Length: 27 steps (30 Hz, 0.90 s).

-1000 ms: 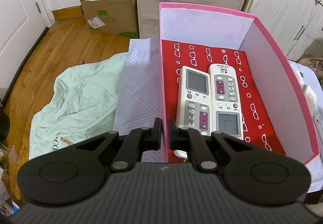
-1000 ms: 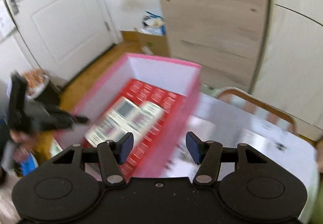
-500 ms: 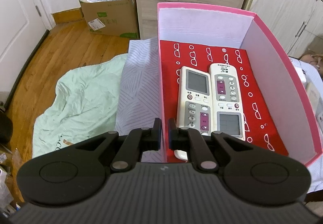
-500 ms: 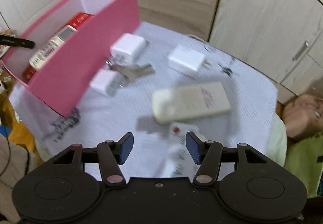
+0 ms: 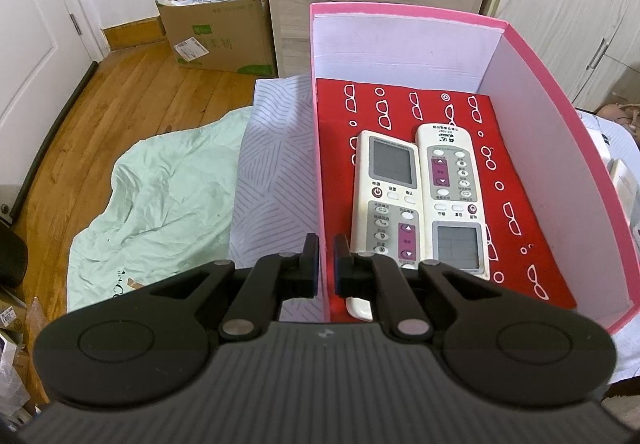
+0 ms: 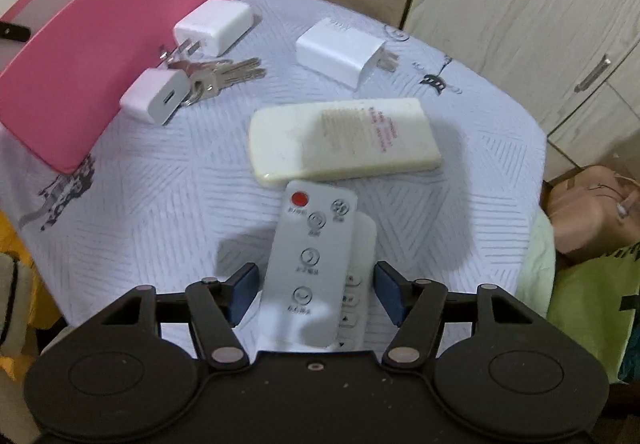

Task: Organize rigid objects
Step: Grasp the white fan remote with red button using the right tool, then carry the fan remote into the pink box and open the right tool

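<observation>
A pink box (image 5: 560,116) with a red patterned floor holds two white remotes (image 5: 390,204) (image 5: 454,196) side by side. My left gripper (image 5: 326,260) is shut on the box's left wall near its front corner. In the right wrist view my right gripper (image 6: 316,294) is open, its fingers on either side of a small white remote with a red button (image 6: 314,264) that lies on another white remote (image 6: 360,284). A larger cream remote (image 6: 344,140) lies face down just beyond. The pink box (image 6: 100,44) stands at the left.
On the white patterned tablecloth (image 6: 160,196) lie two white chargers (image 6: 214,26) (image 6: 342,50), a small white adapter (image 6: 156,96) and a bunch of keys (image 6: 224,74). Wardrobe doors (image 6: 520,24) stand behind. A green sheet (image 5: 160,196) and a cardboard box (image 5: 220,32) lie on the wooden floor.
My right gripper swung from over the pink box to the right and down, now low over the small remote. The left gripper has stayed shut on the box wall.
</observation>
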Each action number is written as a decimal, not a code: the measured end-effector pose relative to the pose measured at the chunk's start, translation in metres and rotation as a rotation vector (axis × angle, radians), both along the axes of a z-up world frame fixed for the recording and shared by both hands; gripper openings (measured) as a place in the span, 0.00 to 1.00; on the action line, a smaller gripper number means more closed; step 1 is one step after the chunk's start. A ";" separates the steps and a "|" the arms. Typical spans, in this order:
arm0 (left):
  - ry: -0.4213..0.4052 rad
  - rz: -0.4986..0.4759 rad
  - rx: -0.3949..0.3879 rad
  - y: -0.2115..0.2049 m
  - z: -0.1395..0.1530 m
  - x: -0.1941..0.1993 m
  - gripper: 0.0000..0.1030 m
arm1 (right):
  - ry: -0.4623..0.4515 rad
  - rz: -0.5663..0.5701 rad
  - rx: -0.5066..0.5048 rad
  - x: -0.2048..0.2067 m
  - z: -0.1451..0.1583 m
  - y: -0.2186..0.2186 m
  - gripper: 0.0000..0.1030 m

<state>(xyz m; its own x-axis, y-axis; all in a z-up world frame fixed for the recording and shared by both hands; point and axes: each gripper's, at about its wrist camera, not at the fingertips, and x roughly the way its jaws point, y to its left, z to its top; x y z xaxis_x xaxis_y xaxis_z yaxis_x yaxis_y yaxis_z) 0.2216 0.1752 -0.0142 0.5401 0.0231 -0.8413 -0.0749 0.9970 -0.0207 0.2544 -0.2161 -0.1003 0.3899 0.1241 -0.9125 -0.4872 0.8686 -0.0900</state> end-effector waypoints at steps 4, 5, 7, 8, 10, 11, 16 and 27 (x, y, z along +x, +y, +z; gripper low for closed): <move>0.001 -0.001 0.002 0.000 0.000 0.001 0.06 | -0.037 0.005 0.038 -0.001 0.012 -0.004 0.54; 0.001 -0.001 0.003 0.000 0.000 0.001 0.06 | -0.044 0.012 0.043 -0.002 0.014 -0.003 0.46; 0.001 0.001 0.000 0.000 0.000 0.001 0.06 | -0.045 0.035 0.032 -0.004 0.014 0.000 0.46; 0.002 0.000 0.000 0.000 0.000 0.001 0.06 | -0.054 0.043 0.023 -0.004 0.014 0.002 0.46; 0.001 0.001 0.000 0.000 0.000 0.001 0.06 | -0.061 0.052 0.015 -0.005 0.014 0.004 0.45; 0.001 0.001 0.001 -0.001 0.000 0.001 0.06 | -0.060 0.042 0.022 -0.004 0.015 0.003 0.45; 0.002 0.006 -0.007 0.002 0.002 0.000 0.06 | -0.106 -0.012 0.104 0.001 0.034 -0.008 0.45; 0.002 0.016 -0.001 0.006 0.001 -0.001 0.06 | -0.209 0.070 0.386 -0.019 0.098 0.016 0.45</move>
